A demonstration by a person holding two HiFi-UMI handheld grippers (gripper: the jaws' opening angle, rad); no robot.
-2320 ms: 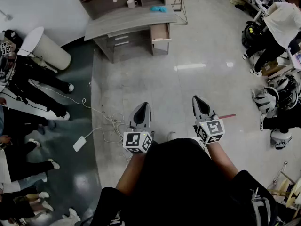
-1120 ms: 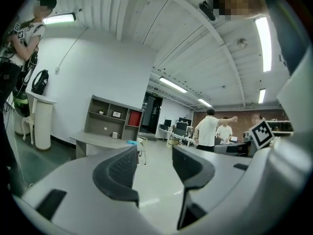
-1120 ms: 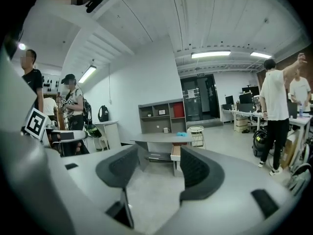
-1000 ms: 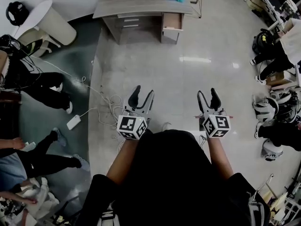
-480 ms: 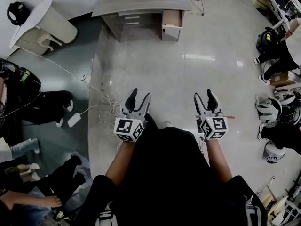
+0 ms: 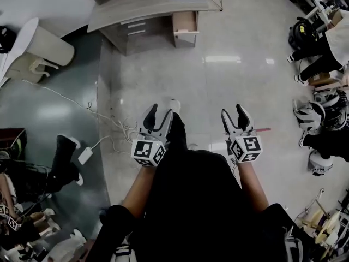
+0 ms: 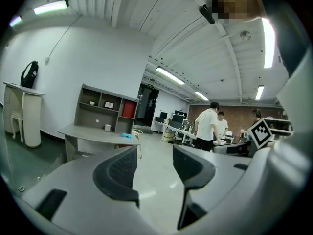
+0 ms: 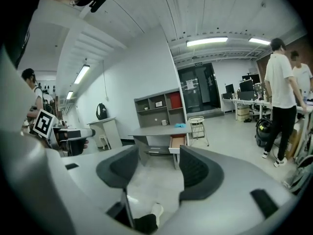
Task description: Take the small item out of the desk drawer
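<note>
A white shoe [image 6: 174, 105] has swung forward: the approach continues, the desk [image 6: 143, 5] and its open drawer [image 6: 185, 22] well ahead. Left gripper [image 6: 158, 113] and right gripper [image 6: 233, 113] gape, empty.

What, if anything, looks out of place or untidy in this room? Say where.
One desk drawer stands pulled open at the end of the desk. A loose white cable trails across the floor near the left tool: a possible trip hazard.
</note>
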